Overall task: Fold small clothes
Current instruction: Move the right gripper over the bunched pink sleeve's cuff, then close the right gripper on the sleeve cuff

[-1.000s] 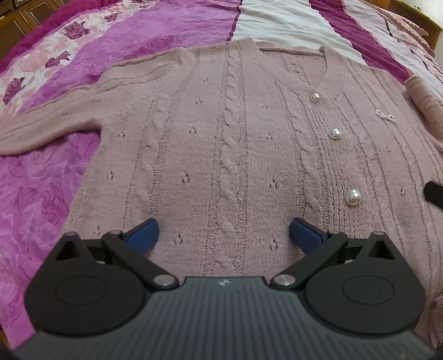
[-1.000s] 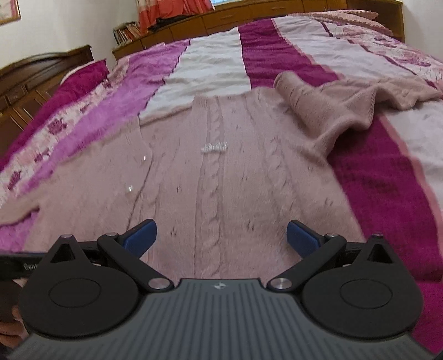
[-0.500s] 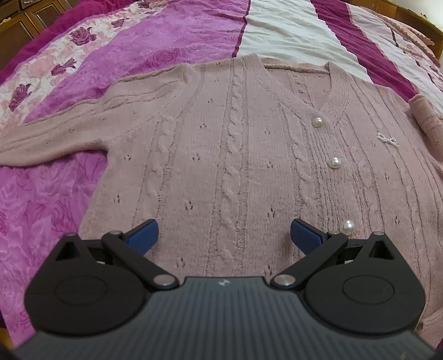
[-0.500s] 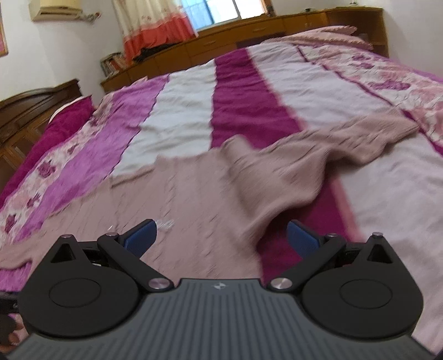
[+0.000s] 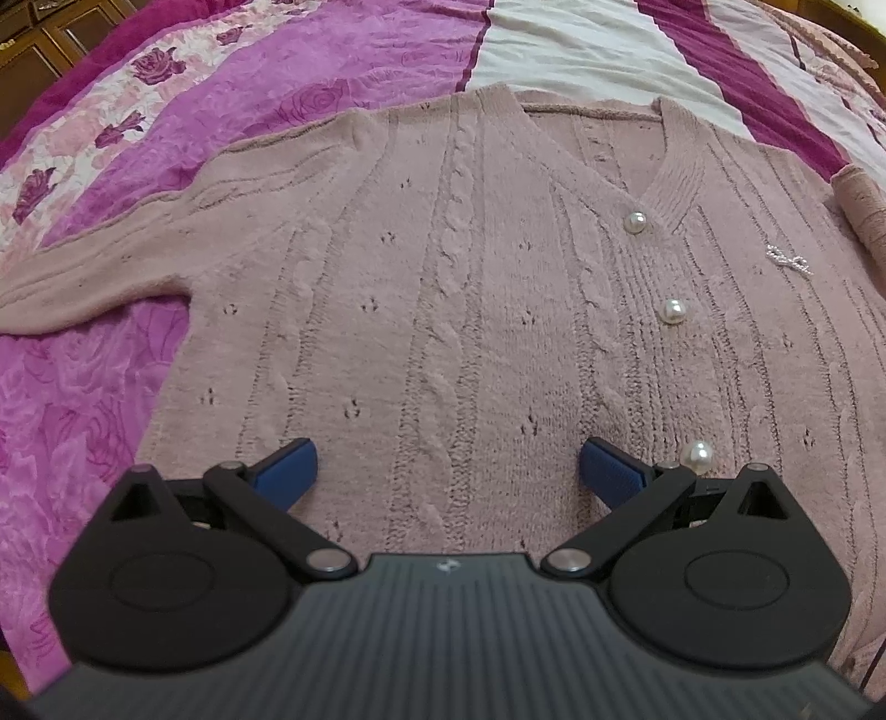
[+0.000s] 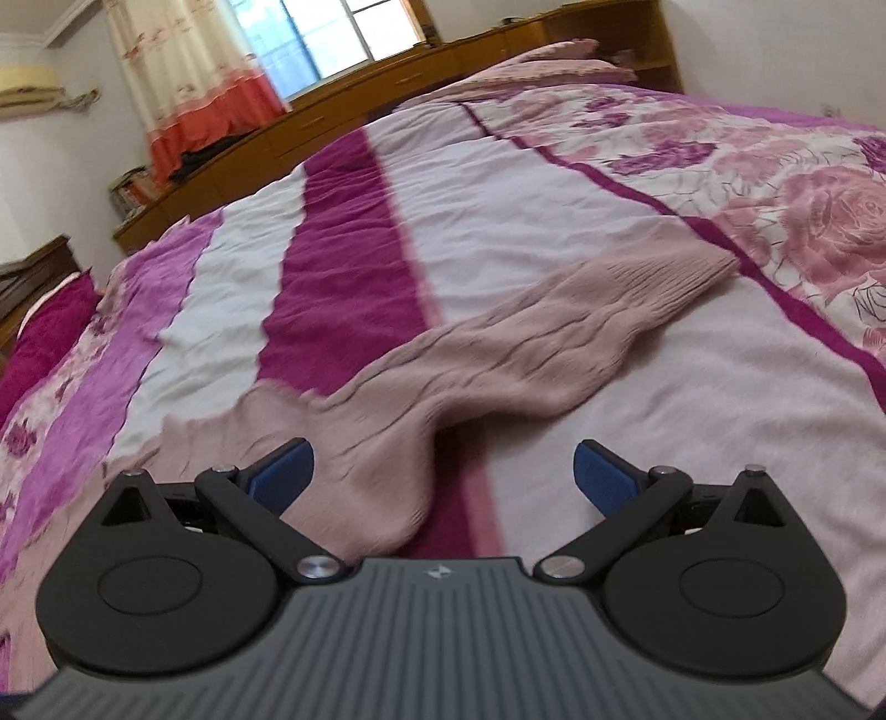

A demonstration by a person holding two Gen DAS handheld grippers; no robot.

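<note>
A dusty-pink cable-knit cardigan (image 5: 454,310) with pearl buttons (image 5: 674,310) lies flat, front up, on the bed. Its left sleeve (image 5: 94,271) stretches out to the left. My left gripper (image 5: 447,468) is open and empty, low over the cardigan's lower body. In the right wrist view the right sleeve (image 6: 531,354) lies rumpled, running away to the right, its ribbed cuff (image 6: 664,277) far ahead. My right gripper (image 6: 443,471) is open and empty, hovering over the sleeve near the shoulder.
The bed has a striped cover (image 6: 343,232) of magenta, white and rose-print bands. A wooden cabinet (image 6: 343,116) and a curtained window (image 6: 343,39) stand beyond the bed. A dark wooden headboard (image 6: 33,277) is at the left.
My right gripper has swung right, from over the cardigan's body to over the right sleeve. My left gripper has drawn back slightly and risen. Both stay open.
</note>
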